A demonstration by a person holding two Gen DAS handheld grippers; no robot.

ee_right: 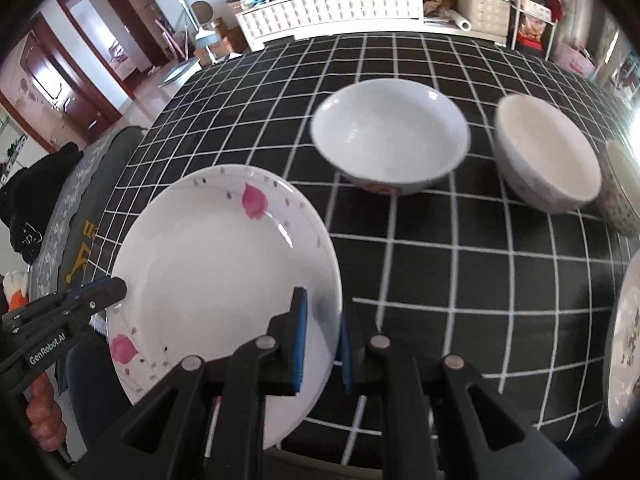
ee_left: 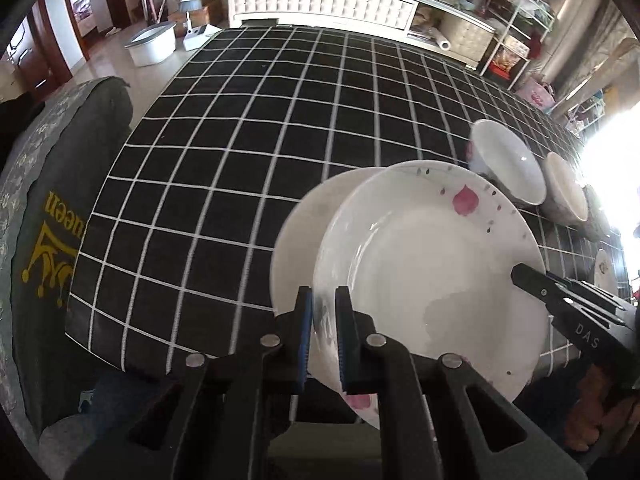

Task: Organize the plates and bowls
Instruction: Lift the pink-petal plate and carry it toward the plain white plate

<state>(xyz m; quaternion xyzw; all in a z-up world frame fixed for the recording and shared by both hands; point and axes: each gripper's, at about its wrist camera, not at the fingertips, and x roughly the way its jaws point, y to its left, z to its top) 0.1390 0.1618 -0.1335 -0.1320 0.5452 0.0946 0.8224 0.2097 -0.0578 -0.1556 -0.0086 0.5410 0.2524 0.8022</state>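
Left tool [ee_left: 323, 300] pinching plate [ee_left: 424, 264] rim; right tool [ee_right: 323, 300] pinching opposite rim. Plate lifted above checked worktop [ee_right: 440, 280], two bowls [ee_right: 390, 140] beyond plate.

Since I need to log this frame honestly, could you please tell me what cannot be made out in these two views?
- Second white plate, left wrist view: mostly hidden behind the flowered plate.
- Patterned plate, right wrist view: cut off by the right edge.
- Third bowl, right wrist view: cut off by the edge and washed out by glare.
- Table under the flowered plate: hidden in both views.
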